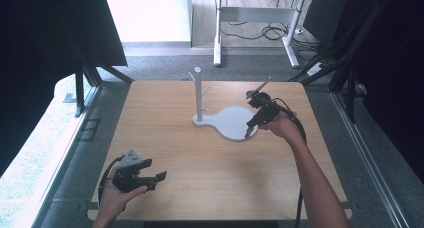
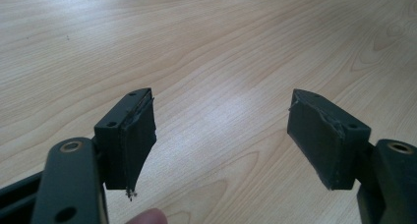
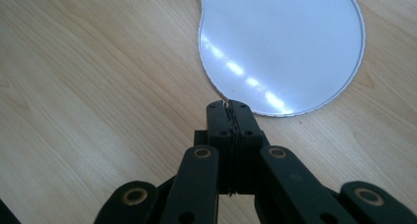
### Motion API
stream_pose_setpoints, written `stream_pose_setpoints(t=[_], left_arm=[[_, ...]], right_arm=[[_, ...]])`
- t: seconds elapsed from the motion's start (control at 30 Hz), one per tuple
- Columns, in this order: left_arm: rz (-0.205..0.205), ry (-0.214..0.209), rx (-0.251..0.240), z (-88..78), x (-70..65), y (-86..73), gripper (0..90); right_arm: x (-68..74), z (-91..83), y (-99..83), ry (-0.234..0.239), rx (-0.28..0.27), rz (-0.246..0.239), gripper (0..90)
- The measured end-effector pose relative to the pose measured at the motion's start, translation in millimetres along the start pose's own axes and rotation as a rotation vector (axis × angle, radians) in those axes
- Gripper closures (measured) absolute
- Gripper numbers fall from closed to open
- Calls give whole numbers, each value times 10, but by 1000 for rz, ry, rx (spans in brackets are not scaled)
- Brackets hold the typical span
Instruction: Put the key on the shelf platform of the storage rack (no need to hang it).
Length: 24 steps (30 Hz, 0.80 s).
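A: From the high view, what sits on the light wooden counter [image 1: 170, 153]?

B: A white stand with a flat rounded base and an upright post with pegs [image 1: 222, 119], near the far middle. The right tool [image 1: 248, 131] hangs at the base's right edge, tips down. The left tool [image 1: 159, 178] rests at the near left corner, well apart from it.

A: And the left gripper view?

B: The left tool [image 2: 221, 135] is released, its two black pads wide apart over bare wood. A fingertip [image 2: 147, 216] peeks in at the bottom.

A: The right gripper view?

B: The right tool [image 3: 231, 117] is clenched, pads pressed together on nothing, tips just at the white base's [image 3: 280, 47] rim.
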<state>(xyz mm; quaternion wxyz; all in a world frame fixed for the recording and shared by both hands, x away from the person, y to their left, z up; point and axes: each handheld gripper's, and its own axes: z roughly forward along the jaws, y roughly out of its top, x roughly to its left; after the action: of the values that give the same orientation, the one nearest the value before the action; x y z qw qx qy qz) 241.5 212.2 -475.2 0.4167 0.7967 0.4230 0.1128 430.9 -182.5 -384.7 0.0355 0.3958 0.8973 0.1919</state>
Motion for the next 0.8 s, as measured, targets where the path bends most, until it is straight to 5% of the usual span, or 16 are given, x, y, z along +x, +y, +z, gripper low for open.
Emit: stream_pose_setpoints(t=[0.8], left_arm=[[-3, -1, -1, -10, 16, -4, 267]], right_arm=[[-112, 72, 265, -19, 22, 25, 900]])
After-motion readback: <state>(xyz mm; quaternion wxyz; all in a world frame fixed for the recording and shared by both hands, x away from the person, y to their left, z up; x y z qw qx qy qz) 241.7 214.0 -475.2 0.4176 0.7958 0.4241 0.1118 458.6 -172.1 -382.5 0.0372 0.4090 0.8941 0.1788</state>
